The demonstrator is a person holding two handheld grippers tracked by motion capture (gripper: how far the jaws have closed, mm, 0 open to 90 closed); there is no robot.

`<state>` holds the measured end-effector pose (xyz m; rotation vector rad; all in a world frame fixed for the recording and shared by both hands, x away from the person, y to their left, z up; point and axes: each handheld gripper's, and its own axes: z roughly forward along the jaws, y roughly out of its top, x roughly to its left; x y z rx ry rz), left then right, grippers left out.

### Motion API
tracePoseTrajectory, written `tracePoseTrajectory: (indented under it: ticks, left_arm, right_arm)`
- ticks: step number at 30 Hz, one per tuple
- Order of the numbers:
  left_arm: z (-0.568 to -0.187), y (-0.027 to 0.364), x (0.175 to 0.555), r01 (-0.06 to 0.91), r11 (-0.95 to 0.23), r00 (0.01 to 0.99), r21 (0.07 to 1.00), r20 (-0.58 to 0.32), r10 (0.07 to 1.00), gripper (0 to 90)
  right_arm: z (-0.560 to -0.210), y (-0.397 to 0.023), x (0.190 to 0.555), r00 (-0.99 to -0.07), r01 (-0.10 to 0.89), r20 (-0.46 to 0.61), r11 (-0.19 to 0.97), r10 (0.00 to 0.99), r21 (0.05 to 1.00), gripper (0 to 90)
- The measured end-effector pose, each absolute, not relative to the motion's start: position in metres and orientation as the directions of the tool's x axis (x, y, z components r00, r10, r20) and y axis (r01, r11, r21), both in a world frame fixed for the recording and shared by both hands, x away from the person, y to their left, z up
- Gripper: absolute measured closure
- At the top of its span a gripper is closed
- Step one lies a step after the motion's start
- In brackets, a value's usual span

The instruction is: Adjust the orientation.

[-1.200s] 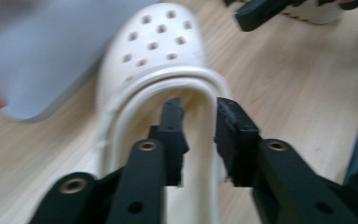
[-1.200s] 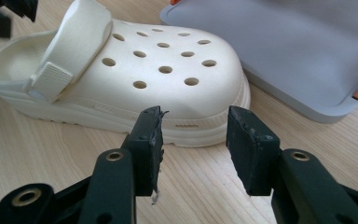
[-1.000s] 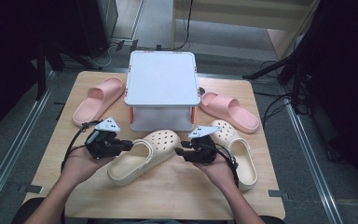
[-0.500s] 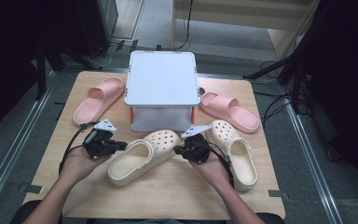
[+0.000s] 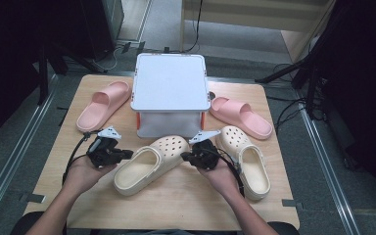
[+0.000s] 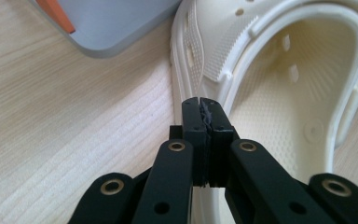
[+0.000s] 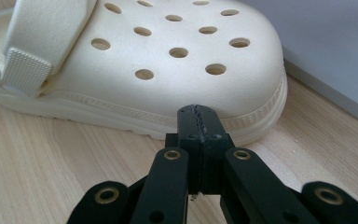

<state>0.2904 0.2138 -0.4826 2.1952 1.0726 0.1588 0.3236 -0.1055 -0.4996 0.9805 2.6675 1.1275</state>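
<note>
Fingers (image 6: 192, 116) of both grippers are pressed together on nothing beside the cream clog (image 5: 149, 164), which looks light, springy foam, best pinched at its heel rim or strap

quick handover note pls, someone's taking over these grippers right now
Left gripper: jaws shut on nothing, tips at the heel rim of the near cream clog.
Right gripper: jaws shut on nothing, tips at that clog's toe.
Second cream clog lies to the right; the pink slides flank the lidded box.
Done: both grippers are placed at the clog's ends.
Left: nothing is gripped or lifted, and the box lid is on.
</note>
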Motion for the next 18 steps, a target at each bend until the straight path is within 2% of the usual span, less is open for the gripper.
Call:
tracePoseTrajectory:
  ticks: [18]
  left_arm:
    - [-0.484, 0.217, 0.265, 0.675, -0.423, 0.647, 0.604, -0.208, 0.734, 89.5]
  right_arm:
    - [-0.499, -0.092, 0.336, -0.802, 0.529, 0.192, 0.523, 0.565, 0.668, 90.0]
